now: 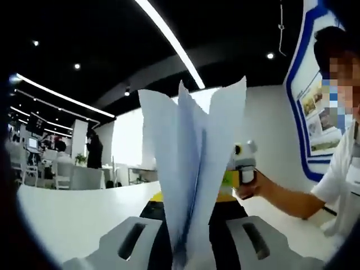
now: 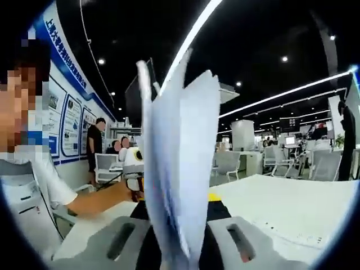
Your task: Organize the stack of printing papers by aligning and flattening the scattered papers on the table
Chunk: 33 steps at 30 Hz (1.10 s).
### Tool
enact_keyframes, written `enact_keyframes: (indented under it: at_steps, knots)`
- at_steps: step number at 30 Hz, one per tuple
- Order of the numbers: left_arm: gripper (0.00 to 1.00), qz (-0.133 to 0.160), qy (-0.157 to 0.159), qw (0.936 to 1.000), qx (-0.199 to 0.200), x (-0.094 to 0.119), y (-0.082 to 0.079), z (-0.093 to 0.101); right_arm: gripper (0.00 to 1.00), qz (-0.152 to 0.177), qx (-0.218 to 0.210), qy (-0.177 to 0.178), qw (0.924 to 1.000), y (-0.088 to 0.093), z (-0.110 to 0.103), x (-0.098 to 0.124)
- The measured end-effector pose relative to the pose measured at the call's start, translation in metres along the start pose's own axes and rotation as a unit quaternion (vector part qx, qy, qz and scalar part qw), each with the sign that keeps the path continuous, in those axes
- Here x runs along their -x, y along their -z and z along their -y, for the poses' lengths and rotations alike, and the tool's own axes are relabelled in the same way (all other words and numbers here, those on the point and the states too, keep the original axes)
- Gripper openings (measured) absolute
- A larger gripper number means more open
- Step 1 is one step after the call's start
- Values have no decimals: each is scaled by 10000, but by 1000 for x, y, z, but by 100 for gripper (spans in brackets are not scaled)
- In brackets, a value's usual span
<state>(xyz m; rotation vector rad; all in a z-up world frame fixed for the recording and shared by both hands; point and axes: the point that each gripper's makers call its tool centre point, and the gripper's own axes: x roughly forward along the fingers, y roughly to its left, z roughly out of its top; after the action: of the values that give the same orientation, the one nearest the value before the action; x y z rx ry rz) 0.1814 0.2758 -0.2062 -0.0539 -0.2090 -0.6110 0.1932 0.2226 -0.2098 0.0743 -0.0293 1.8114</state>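
Papers (image 1: 188, 169) stand upright, fanned, pinched between my left tongs (image 1: 188, 247) above the desk (image 1: 73, 214). In the right gripper view, my right tongs (image 2: 179, 247) clamp the same sheaf's other edge. I judge this the aligning step; next, tap edges square on the desk.

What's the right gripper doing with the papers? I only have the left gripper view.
Observer: The papers also stand on edge between the jaws of the right gripper, fanned apart at the top.
Operator: Clamped?
Observer: Cannot tell. Its jaws stand on either side of the papers, with dark gaps showing.
Operator: Table on that side?
Observer: In the right gripper view, the white table runs on to the right of the papers, with chairs behind it.
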Motion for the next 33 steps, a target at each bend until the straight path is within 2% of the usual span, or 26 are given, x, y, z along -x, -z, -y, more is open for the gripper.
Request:
enact_keyframes:
  at_steps: [2,6,10,12,13,17,19,20,22,24,29,31,33]
  knots:
    - [6,112,67,9999,34,-1,1,1,17,-117,-20,3,9999,9,3,-1]
    - [6,143,279,9992,-255,-1,-2,11,22,45,87,-229,9997,10,-3,0]
    - [6,368,527,9978,-159,4,-13,20,27,120,96,-367,9992,17,0,4]
    - [6,525,839,9950,-100,8,-19,30,30,181,48,-386,9991,18,2,5]
    - [6,528,816,9953,-44,10,-20,29,30,187,35,-408,9990,19,0,4]
    - [6,666,1115,9914,145,17,-28,41,31,211,198,-750,9968,20,-19,1]
    - [6,691,1369,9878,286,21,-32,50,30,230,291,-887,9954,18,-26,2]
    - [6,712,1374,9876,274,23,-33,51,28,271,334,-976,9943,15,-31,4]
    - [6,725,1403,9870,284,24,-34,52,13,339,373,-1307,9901,11,-45,7]
    - [6,710,1378,9875,290,24,-33,53,1,281,420,-1464,9879,11,-50,9]
    - [6,686,1316,9885,280,25,-32,50,0,229,581,-1466,9872,10,-50,8]
    - [7,626,1058,9923,141,21,-30,43,0,106,587,-1240,9905,10,-43,7]
    - [13,555,773,9954,95,20,-28,33,0,-20,611,-1188,9910,11,-42,10]
